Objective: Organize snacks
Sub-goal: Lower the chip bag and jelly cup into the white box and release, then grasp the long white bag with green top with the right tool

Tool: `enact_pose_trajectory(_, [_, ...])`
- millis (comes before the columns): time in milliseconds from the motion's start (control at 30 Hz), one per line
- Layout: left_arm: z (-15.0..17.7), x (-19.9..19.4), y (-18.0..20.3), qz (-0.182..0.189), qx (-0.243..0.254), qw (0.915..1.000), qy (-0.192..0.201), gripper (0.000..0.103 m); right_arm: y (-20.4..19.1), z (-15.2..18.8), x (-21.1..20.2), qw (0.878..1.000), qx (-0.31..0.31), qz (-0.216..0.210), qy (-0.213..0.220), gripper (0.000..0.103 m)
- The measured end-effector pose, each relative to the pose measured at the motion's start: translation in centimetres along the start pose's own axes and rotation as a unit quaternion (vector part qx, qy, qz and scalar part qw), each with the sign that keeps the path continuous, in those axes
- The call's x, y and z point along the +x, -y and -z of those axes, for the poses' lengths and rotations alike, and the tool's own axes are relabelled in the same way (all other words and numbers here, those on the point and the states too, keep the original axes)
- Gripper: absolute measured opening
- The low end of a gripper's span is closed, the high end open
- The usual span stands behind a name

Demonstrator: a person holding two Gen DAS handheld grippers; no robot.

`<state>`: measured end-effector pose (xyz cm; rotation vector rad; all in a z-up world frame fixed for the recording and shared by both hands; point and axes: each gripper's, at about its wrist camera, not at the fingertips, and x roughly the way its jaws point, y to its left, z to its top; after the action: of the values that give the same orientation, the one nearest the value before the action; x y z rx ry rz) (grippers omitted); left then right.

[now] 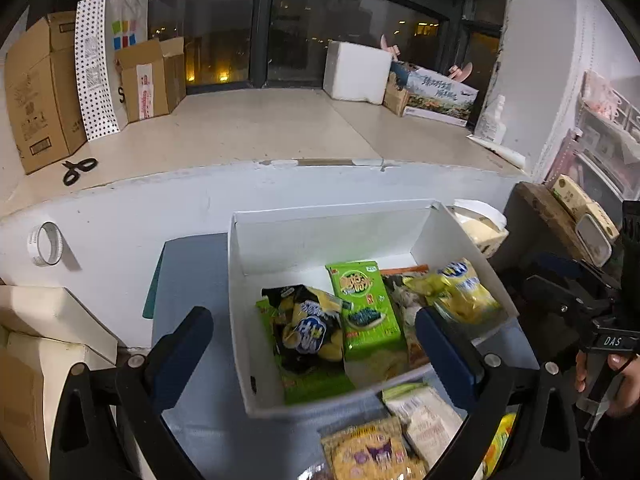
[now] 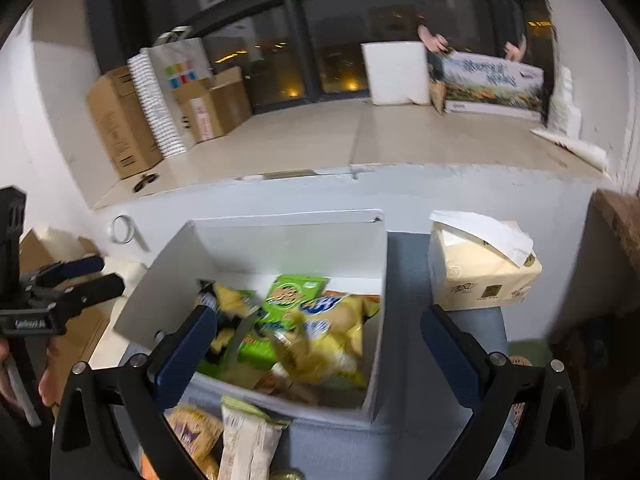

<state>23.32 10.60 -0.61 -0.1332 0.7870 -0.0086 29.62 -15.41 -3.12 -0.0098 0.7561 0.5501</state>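
the left tongs (image 1: 316,340) hang over the near left part of the white box (image 1: 320,236), fingers spread wide with nothing between them; one blue pad (image 1: 180,344) sits outside the box's left wall over the blue-grey tabletop (image 1: 192,280), the other over the snacks inside. the tongs point forward and slightly down toward the window ledge (image 1: 260,128).

the right tongs (image 2: 320,352) are likewise spread and empty, angled down at the same box (image 2: 288,240) from its right side, left pad over the box's contents, right pad above the bare strip of tabletop (image 2: 404,280) beside the tissue pack (image 2: 476,276). in the left view the person's right hand (image 1: 612,380) wraps the handle of the right tongs at the frame's edge; in the right view the left tongs show at far left, spread, level with the box's left wall.

inside the box lie a green packet (image 1: 364,304), a dark chip bag (image 1: 308,328) and a yellow bag (image 1: 460,292), overlapping. outside its near wall, on the tabletop, rest a yellow purple-printed packet (image 1: 368,456) and a pale wrapped packet (image 1: 428,416), touching each other. the right view is motion-blurred.
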Motion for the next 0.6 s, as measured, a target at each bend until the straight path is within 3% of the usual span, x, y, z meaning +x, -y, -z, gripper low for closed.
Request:
enact_pose_trajectory(267, [6.0,-7.3,1.2,0.006,0.055,0.9981,0.025,0.103,-2.1,4.9,-5.3,0.998,-0.034,-0.04,0.016,0.103])
enact_pose_trajectory(400, [10.2,-9.2,0.7,0.017,0.036,0.9991,0.014,0.103,-2.6,9.2,-7.5,0.997,-0.027,-0.07,0.003,0.103])
enact_pose_trajectory(533, [13.6,-9.9,0.7,-0.031,0.026,0.9991,0.014,0.103,-2.7,13.9,-7.9,0.993,0.008,-0.115,-0.029,0.103])
enact_pose_trajectory(600, [15.0,-10.1,0.9,-0.022,0.018,0.9996,0.008,0.103,-2.8,15.7,-7.5,0.992,0.016,-0.114,-0.047,0.103])
